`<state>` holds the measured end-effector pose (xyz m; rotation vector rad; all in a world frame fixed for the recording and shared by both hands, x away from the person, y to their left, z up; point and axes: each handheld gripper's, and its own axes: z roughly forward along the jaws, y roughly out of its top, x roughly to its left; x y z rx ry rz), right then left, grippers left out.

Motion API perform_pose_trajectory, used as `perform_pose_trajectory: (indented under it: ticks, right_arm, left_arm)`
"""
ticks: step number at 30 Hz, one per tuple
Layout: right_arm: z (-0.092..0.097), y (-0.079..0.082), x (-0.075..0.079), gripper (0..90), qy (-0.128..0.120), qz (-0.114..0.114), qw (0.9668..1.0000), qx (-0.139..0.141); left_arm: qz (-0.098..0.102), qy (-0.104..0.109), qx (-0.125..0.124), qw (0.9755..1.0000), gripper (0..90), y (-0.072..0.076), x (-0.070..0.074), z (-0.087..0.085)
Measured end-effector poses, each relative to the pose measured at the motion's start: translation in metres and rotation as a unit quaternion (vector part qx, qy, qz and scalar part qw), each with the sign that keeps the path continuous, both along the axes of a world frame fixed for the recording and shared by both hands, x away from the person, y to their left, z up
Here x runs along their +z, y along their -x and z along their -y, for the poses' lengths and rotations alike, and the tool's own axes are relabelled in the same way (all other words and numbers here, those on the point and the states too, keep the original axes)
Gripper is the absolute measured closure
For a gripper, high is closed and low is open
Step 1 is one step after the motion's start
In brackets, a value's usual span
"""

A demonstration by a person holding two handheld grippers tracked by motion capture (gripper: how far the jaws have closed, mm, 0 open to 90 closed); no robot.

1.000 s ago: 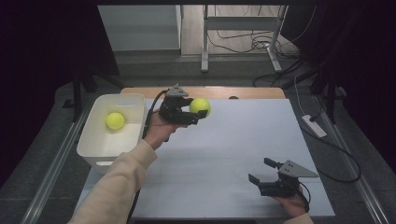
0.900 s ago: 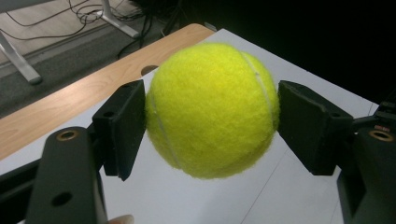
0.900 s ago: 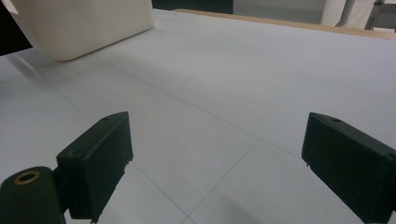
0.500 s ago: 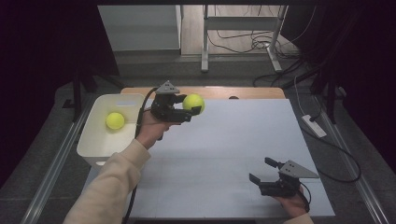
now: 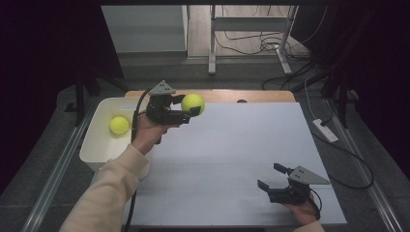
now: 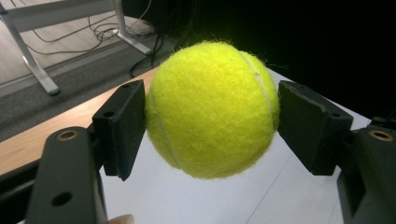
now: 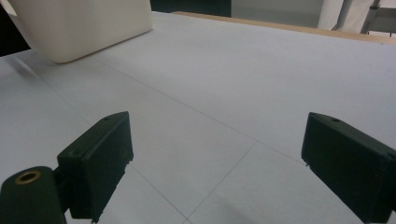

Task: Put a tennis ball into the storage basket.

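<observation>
A yellow tennis ball (image 5: pixel 193 103) (image 6: pixel 212 109) is clamped between the two black pads of my left gripper (image 5: pixel 190 107) (image 6: pixel 210 126), held in the air above the far left part of the white table top, just right of the white bin (image 5: pixel 96 145). A second yellow tennis ball (image 5: pixel 119 125) lies inside that bin. My right gripper (image 5: pixel 270 176) (image 7: pixel 215 168) rests low near the table's front right edge, jaws wide open with nothing between them, pointing left across the table.
The white table top (image 5: pixel 232 159) has a wooden strip (image 5: pixel 261 95) along its far edge. The bin's wall (image 7: pixel 79 25) rises at the far left in the right gripper view. Cables and a desk frame (image 5: pixel 251 34) lie on the floor beyond.
My left hand has carried the held ball left and upward, closer to the bin. The right gripper has stayed where it was.
</observation>
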<state>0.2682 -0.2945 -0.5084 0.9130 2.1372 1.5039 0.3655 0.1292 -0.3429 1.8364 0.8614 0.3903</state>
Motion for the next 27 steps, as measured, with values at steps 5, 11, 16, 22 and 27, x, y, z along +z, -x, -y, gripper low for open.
perform_pose_trajectory:
  ticks: [5, 11, 16, 22, 27]
  right_arm:
    - [0.000, 0.000, 0.000, 9.1, 0.000, 0.000, 1.0000, 0.000]
    - [0.000, 0.000, 0.000, 9.1, 0.001, 0.001, 1.0000, 0.000]
    - [0.000, 0.000, 0.000, 9.1, 0.002, 0.001, 1.0000, 0.001]
    - [0.000, 0.000, 0.000, 9.1, 0.002, 0.001, 1.0000, 0.001]
    - [0.000, -0.001, 0.000, 9.1, 0.003, 0.000, 1.0000, 0.001]
  left_arm:
    - [0.003, 0.003, 0.005, 1.0000, 27.7, 0.002, 0.002, -0.006]
    - [0.007, 0.006, 0.010, 0.9999, 27.7, 0.005, 0.004, -0.011]
    - [0.009, 0.007, 0.014, 0.9998, 27.8, 0.007, 0.006, -0.015]
    - [0.013, 0.009, 0.019, 0.9997, 27.8, 0.010, 0.008, -0.021]
    - [0.014, 0.016, 0.025, 0.9995, 27.8, 0.011, 0.009, -0.027]
